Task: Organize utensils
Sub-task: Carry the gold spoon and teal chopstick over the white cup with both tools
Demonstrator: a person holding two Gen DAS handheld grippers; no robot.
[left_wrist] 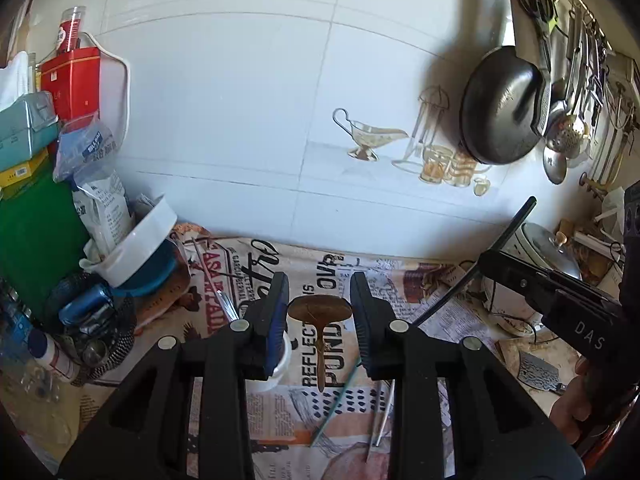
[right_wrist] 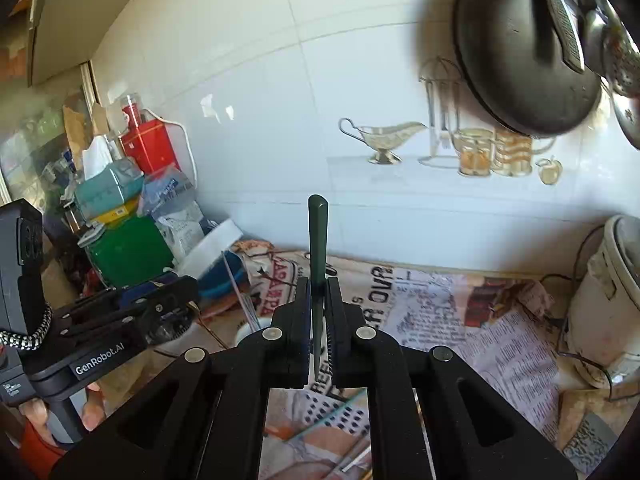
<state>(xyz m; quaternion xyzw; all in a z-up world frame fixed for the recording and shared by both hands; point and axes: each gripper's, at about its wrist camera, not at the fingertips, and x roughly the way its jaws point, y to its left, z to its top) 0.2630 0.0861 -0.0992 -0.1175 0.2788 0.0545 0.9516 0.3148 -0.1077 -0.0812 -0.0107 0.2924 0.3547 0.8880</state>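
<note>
My left gripper (left_wrist: 319, 308) is open above a brown wooden spatula (left_wrist: 320, 322) that lies on the printed cloth (left_wrist: 440, 304) between the jaws. A white cup (left_wrist: 276, 364) with a chopstick in it stands under the left finger. A green chopstick (left_wrist: 336, 400) and metal chopsticks (left_wrist: 384, 420) lie on the cloth nearer to me. My right gripper (right_wrist: 319, 300) is shut on a dark green chopstick (right_wrist: 318, 236) that points up and away. The right gripper also shows in the left wrist view (left_wrist: 492, 258), holding that chopstick (left_wrist: 508, 236) aslant.
Boxes, bags and a white bowl (left_wrist: 136, 248) crowd the left side. A black wok (left_wrist: 500, 108) and hanging utensils (left_wrist: 576, 80) are on the tiled wall at the right. A rice cooker (right_wrist: 608, 300) stands at the right. My left gripper (right_wrist: 120, 316) shows in the right wrist view.
</note>
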